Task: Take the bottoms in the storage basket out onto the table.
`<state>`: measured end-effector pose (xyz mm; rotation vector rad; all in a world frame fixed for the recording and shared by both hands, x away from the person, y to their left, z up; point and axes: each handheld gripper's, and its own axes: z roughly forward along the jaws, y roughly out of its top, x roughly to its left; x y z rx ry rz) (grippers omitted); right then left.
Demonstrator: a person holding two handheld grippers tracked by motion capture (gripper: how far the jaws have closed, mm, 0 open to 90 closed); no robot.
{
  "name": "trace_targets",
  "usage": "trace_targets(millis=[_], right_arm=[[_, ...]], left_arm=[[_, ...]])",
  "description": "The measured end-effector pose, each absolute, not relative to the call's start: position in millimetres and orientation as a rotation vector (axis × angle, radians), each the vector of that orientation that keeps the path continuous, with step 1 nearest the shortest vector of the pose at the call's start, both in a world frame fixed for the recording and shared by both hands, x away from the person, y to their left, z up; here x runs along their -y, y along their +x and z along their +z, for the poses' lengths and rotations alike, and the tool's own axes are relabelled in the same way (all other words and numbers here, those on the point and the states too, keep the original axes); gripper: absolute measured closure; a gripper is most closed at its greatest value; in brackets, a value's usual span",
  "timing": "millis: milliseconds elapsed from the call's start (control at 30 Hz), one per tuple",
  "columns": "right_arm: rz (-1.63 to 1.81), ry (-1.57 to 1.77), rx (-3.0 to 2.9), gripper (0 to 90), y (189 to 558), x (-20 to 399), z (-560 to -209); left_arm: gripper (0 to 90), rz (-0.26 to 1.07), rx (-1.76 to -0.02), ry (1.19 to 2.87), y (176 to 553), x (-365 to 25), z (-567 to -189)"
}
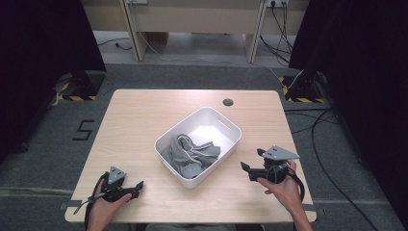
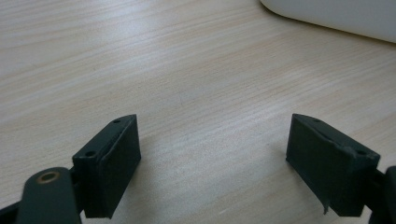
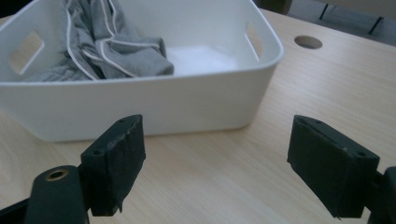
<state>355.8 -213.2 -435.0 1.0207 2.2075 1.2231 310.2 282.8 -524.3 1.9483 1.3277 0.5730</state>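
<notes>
A white plastic bin (image 1: 223,122) stands askew in the middle of the wooden table, holding a crumpled grey garment with white piping (image 1: 190,154). The right gripper view looks at the bin's long side (image 3: 140,102) with the garment (image 3: 107,46) heaped at its left end. My left gripper (image 1: 138,186) rests low near the front left of the table, open, with bare wood between its jaws (image 2: 212,154). To the right of the bin my right gripper (image 1: 246,169) is held open and empty, pointing at the bin (image 3: 215,158).
A round cable hole (image 1: 228,102) lies in the table near its far edge, behind the bin. A corner of the bin (image 2: 336,18) shows at the top right of the left gripper view. Cables run over the floor to the right of the table.
</notes>
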Motion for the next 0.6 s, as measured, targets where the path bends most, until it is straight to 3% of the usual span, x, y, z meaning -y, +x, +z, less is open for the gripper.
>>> trace_targets(millis=[600], right_arm=[[1.308, 0.831, -2.307, 17.2, 375.2, 143.6, -404.3]], left_arm=[[16.5, 0.573, -1.328, 1.948, 310.2, -282.8, -524.3]])
